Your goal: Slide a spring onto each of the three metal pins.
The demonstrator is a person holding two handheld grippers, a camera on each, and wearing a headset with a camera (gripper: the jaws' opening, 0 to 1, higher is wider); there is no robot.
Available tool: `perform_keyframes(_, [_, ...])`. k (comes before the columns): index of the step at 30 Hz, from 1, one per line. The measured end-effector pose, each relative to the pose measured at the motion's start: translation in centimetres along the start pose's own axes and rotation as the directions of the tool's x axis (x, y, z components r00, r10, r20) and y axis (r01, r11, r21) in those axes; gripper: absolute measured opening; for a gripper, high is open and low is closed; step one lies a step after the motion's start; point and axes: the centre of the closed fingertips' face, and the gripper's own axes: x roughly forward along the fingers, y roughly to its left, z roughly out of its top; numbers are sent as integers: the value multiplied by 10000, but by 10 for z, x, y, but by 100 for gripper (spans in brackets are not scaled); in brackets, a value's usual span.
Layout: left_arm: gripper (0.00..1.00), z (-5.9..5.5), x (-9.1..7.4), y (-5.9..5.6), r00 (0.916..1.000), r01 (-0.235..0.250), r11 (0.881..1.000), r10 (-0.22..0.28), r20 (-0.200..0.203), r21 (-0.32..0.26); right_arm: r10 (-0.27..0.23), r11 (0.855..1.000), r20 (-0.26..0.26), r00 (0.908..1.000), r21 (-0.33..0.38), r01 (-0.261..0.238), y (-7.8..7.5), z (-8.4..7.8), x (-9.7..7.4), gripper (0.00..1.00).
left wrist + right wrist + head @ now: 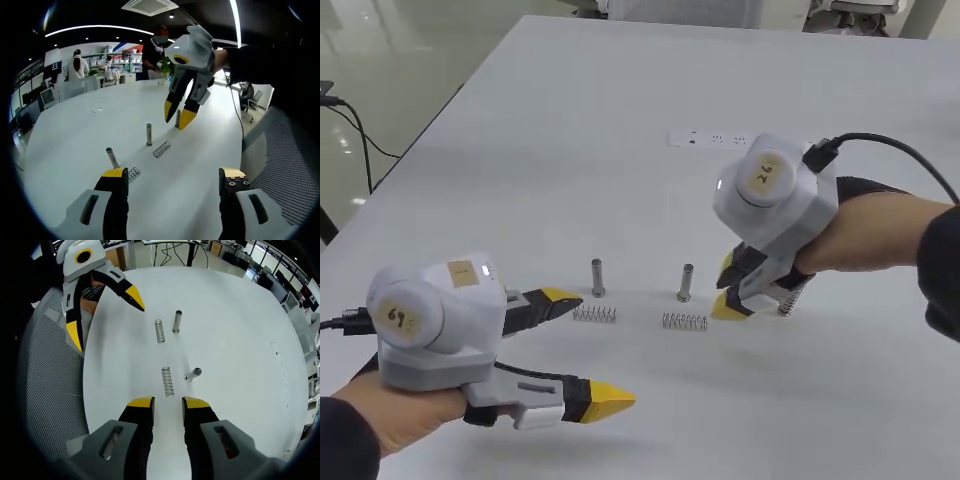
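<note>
head view first: left gripper (pixel 585 348) hung low at the near edge, jaws spread wide and empty, apparently parked clear of the work. right gripper (pixel 730 290) pointed nose-down further along, jaws parted with nothing between them. just beside it stood an upright spring (pixel 791 294), which looked already threaded on a pin, though the pin itself was hidden. left pin (pixel 597 277) and middle pin (pixel 686 282) stood bare. left spring (pixel 594 314) and middle spring (pixel 684 321) lay flat just in front of them, each seemingly staged for its own pin. by that reckoning, one was done and two were left. the table (pixel 620 120) was pale, matte and broad, with a power strip (pixel 715 138) well back. glossy floor (pixel 380 60) and a dark cable (pixel 360 140) showed off the left edge.

left gripper view: its own tips (pixel 173 175) gaped wide and gripped nothing. the left spring (pixel 133 173) lay just ahead of one tip, with the left pin (pixel 112 157) near it. beyond them the right gripper (pixel 177 112) hovered over the upright spring (pixel 177 118). behind was an open office with ceiling lights (pixel 100 27) and people (pixel 76 65) by the desks.

right gripper view: its tips (pixel 168 402) were slightly apart and empty, aimed at the middle spring (pixel 167 381) beside the middle pin (pixel 192 374), probably the next pick. the left spring (pixel 159 330) and left pin (pixel 177 321) waited further off.
</note>
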Motion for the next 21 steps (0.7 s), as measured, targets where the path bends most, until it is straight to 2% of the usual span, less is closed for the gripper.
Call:
perform_keyframes(9, [72,-1,0,0,10000,-25,10000,25,10,-24,75,9999,54,10000,-75,-75,2,4,7,24])
perform_keyframes(21, [72,-2,-1,0,10000,-44,10000,44,0,-65,393,9991,-350,9986,-162,-399,3,-6,32,24])
